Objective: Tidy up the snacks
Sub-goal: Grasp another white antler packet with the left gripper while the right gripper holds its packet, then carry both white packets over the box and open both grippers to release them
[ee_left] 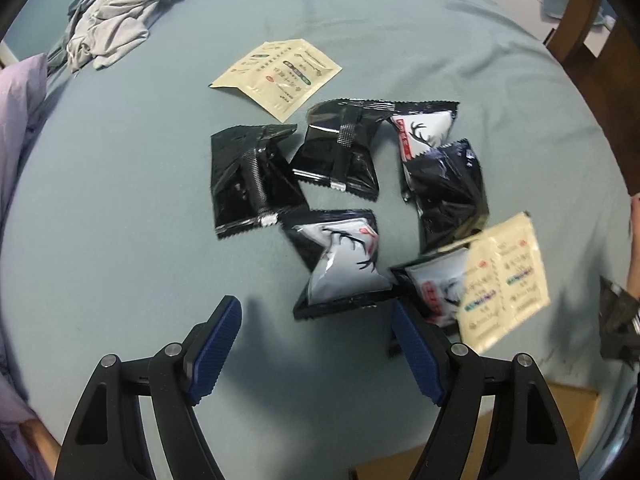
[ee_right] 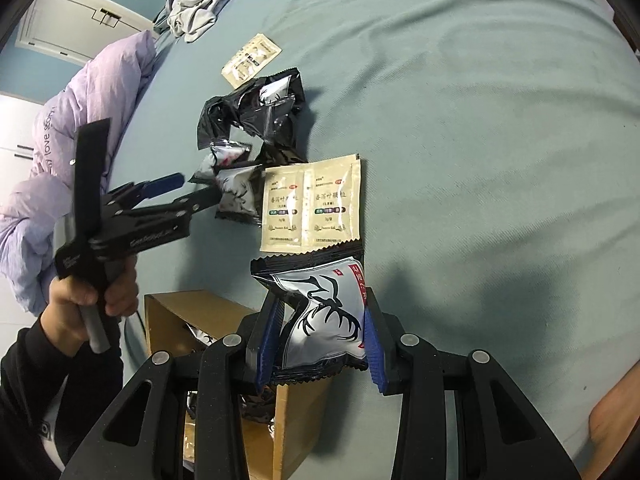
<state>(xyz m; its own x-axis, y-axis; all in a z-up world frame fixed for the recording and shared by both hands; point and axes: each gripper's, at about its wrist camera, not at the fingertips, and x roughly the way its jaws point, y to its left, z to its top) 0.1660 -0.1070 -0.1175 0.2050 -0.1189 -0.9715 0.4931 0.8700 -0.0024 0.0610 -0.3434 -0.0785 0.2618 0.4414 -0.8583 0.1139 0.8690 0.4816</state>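
Note:
Several black snack packets (ee_left: 256, 176) lie bunched on the teal bedsheet (ee_left: 120, 200), some showing a silver face with an antler print (ee_left: 344, 264). My left gripper (ee_left: 316, 312) hovers open just short of the nearest one, nothing between its blue pads (ee_left: 212, 356). One beige sachet (ee_left: 276, 74) lies beyond the pile. A second beige sachet (ee_left: 504, 276) at the right is blurred. My right gripper (ee_right: 322, 304) is shut on an antler-print packet (ee_right: 324, 316), held over the bed edge. The twin beige sachet (ee_right: 312, 204) sits just past it. A hand (ee_right: 80, 300) holds the left gripper (ee_right: 192, 188) at the pile.
An open cardboard box (ee_right: 172, 320) stands below the bed edge with packets inside (ee_right: 200, 336), also seen as the box (ee_left: 568, 412). Crumpled grey clothes (ee_left: 120, 12) lie at the far left. A lilac quilt (ee_right: 80, 120) borders the left, and a wooden chair (ee_left: 580, 20) stands at the far right.

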